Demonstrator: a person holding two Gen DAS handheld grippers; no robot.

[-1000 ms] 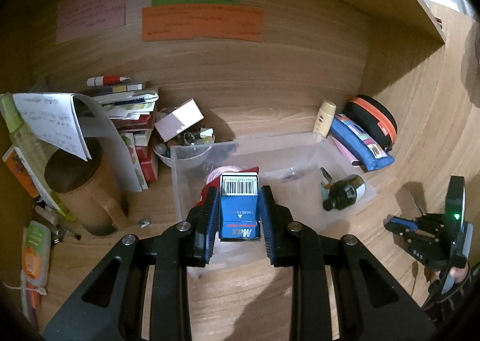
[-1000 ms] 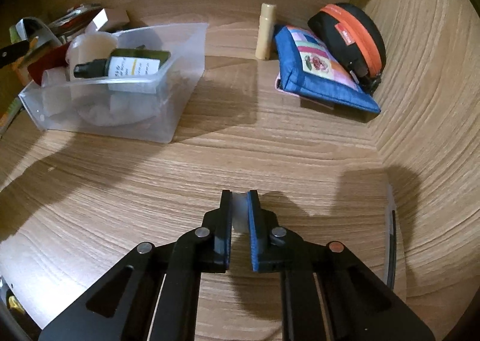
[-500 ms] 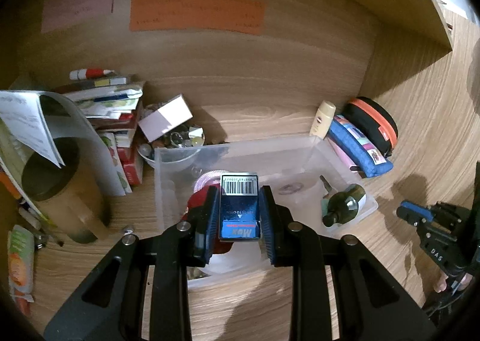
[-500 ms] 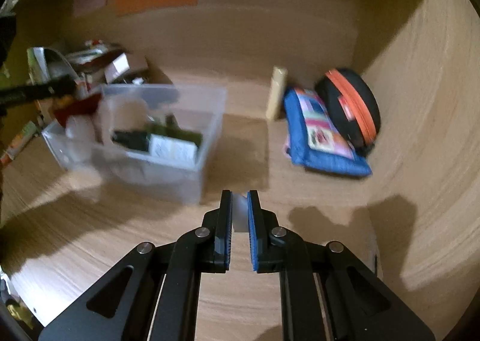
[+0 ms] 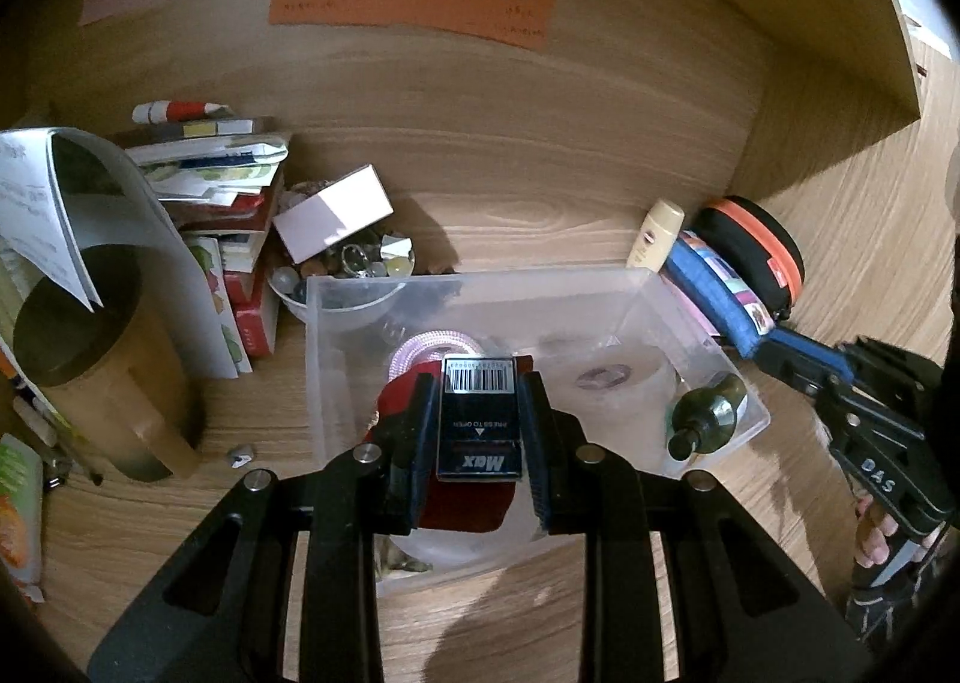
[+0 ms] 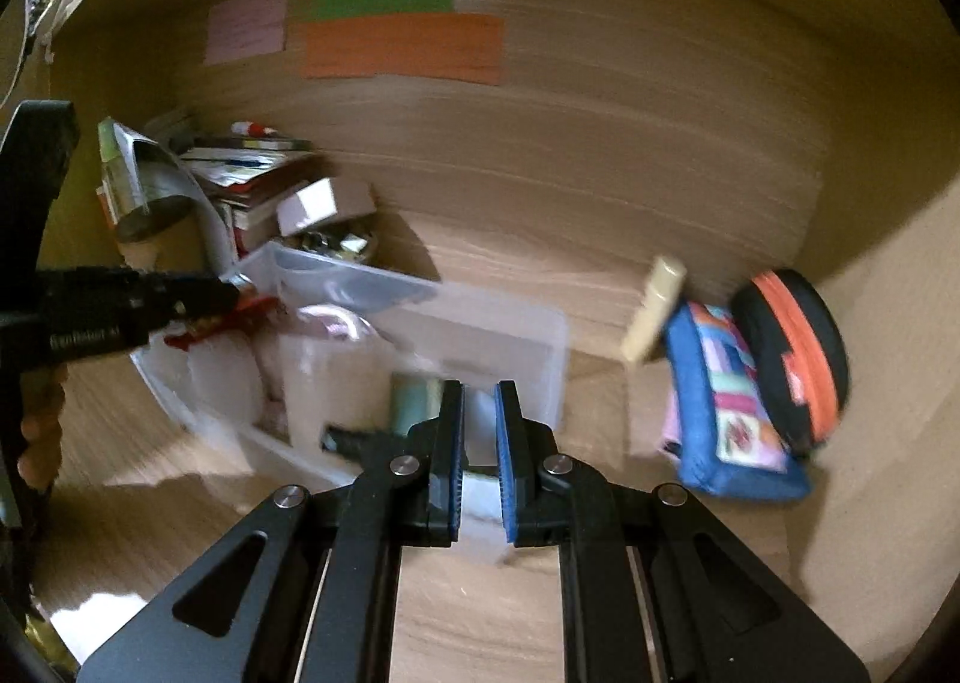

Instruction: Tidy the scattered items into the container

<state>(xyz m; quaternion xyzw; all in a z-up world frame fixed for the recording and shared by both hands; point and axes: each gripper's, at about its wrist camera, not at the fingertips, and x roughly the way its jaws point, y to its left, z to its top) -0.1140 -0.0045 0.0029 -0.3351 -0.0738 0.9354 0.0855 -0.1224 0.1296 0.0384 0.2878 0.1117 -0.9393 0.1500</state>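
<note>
Your left tongs [image 5: 480,443] grip the blue staple box [image 5: 479,420] above the clear container [image 5: 636,287], which already holds a green bottle [image 5: 708,418] and a red item [image 5: 462,503]. Your right tongs [image 6: 479,443] are clenched, empty. The pouch [image 6: 729,401] and tube [image 6: 651,308] remain on the surface [image 5: 870,239].

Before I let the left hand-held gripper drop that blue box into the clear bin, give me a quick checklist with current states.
1. Blue Max box clamped in left hand-held gripper: ok.
2. Box above clear bin: ok.
3. Spot below free: not ok, red item lies there.
4. Green bottle clear of drop: ok, at the bin's right end.
5. Right hand-held gripper out of the way: ok; jaws shut, load cannot tell.
</note>
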